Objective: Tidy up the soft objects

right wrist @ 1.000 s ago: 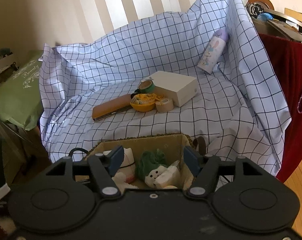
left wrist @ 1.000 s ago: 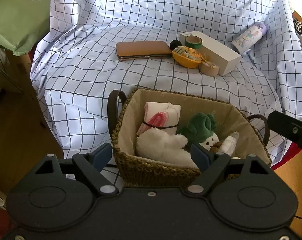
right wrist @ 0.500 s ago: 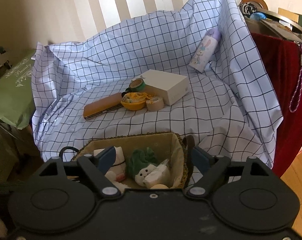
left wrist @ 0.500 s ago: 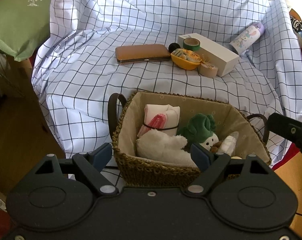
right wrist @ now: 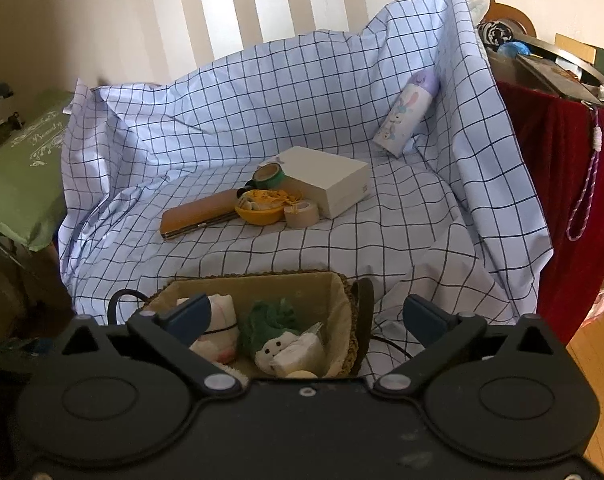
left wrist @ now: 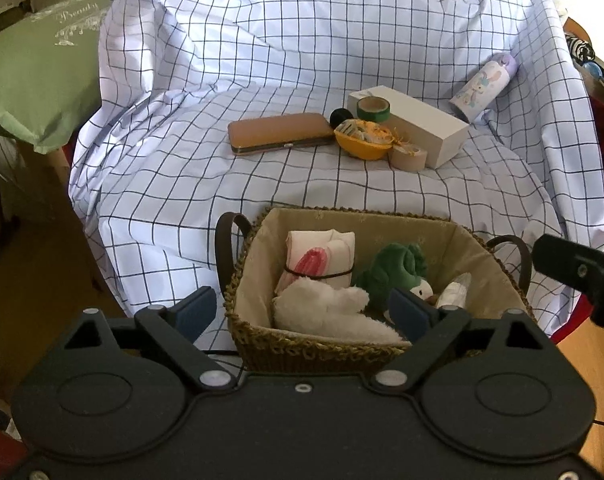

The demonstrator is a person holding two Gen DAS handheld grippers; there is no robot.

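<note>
A woven basket (left wrist: 261, 344) with dark handles stands at the front edge of the checked cloth; it also shows in the right wrist view (right wrist: 348, 320). In it lie a folded white cloth with a pink print (left wrist: 322, 258), a white fluffy toy (left wrist: 334, 316), a green and white plush (left wrist: 398, 272) and a small white packet (left wrist: 456, 290). My left gripper (left wrist: 302, 312) is open and empty, just in front of and above the basket. My right gripper (right wrist: 308, 316) is open and empty, above the basket's near side.
On the checked cloth (left wrist: 302, 184) behind the basket lie a brown case (left wrist: 277, 132), a yellow bowl of bits (left wrist: 366, 140), a green tape roll (left wrist: 374, 108), a beige tape roll (left wrist: 408, 156), a white box (left wrist: 418, 124) and a printed bottle (left wrist: 482, 84). A green cushion (left wrist: 33, 80) lies left.
Both grippers have drawn back a little from the basket and tilted up; the right gripper has opened wider. Nothing in the basket has moved.
</note>
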